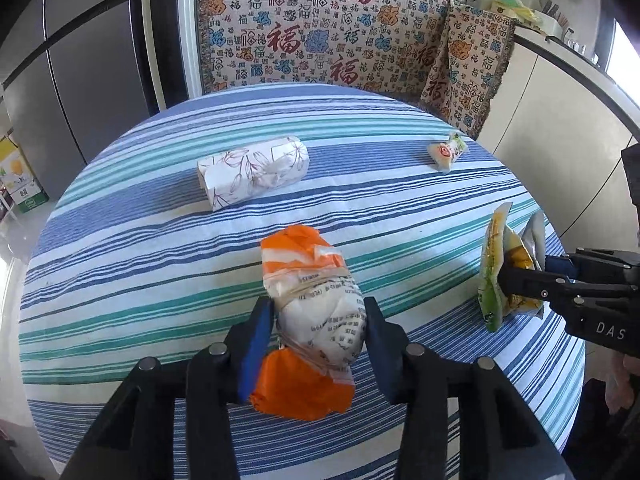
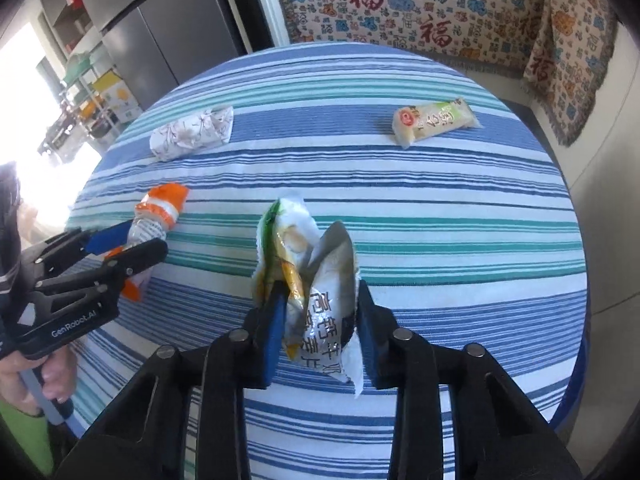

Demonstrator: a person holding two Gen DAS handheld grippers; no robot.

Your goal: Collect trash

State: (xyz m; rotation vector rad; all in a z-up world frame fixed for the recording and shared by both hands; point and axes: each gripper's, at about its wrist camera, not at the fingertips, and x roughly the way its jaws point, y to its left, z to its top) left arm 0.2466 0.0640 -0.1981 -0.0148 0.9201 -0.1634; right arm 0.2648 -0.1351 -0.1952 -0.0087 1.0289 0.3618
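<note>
My left gripper [image 1: 318, 312] is shut on an orange and white plastic bundle [image 1: 308, 280] bound with rubber bands, near the table's front edge; it also shows in the right wrist view [image 2: 154, 220]. My right gripper [image 2: 318, 300] is shut on a crumpled green, yellow and silver snack wrapper [image 2: 308, 264], which the left wrist view shows at the right [image 1: 498, 264]. A small white and green snack packet [image 2: 434, 120] lies at the far right of the table, and shows in the left wrist view [image 1: 447, 151].
A flower-printed tissue pack [image 1: 254, 170] lies at the back left of the round table with the blue and green striped cloth [image 1: 160, 264]. A patterned bench cover [image 1: 320, 28] stands behind it, a grey fridge [image 1: 80, 60] to the left.
</note>
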